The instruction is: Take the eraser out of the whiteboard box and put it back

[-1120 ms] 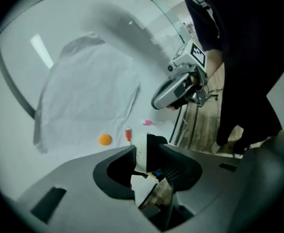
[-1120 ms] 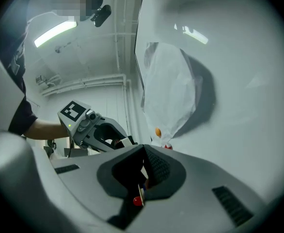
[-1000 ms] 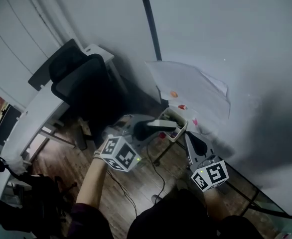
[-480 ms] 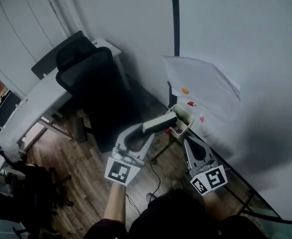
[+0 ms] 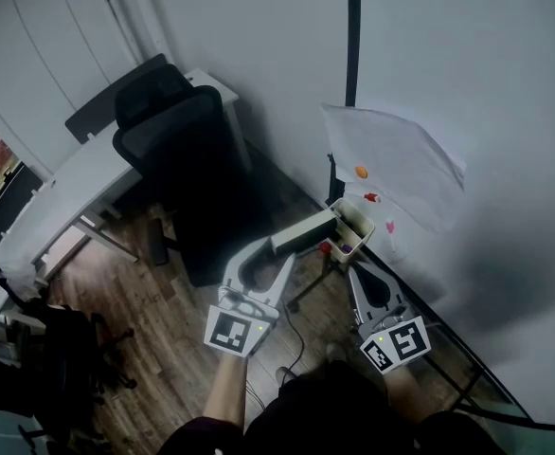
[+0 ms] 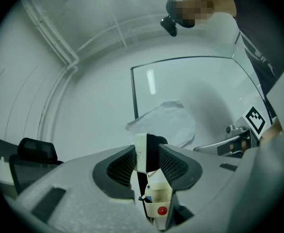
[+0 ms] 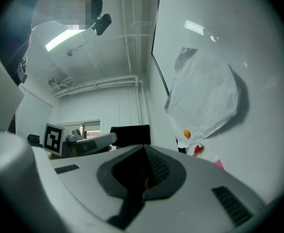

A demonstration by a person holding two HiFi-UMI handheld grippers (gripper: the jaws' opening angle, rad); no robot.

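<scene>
One eraser [image 6: 142, 152] sits clamped in my left gripper [image 6: 148, 159], beside the whiteboard box [image 5: 358, 224]. My right gripper [image 7: 143, 176] is clenched empty.

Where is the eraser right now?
In the head view, the eraser is clamped in the left claw, just left of the whiteboard box.
</scene>
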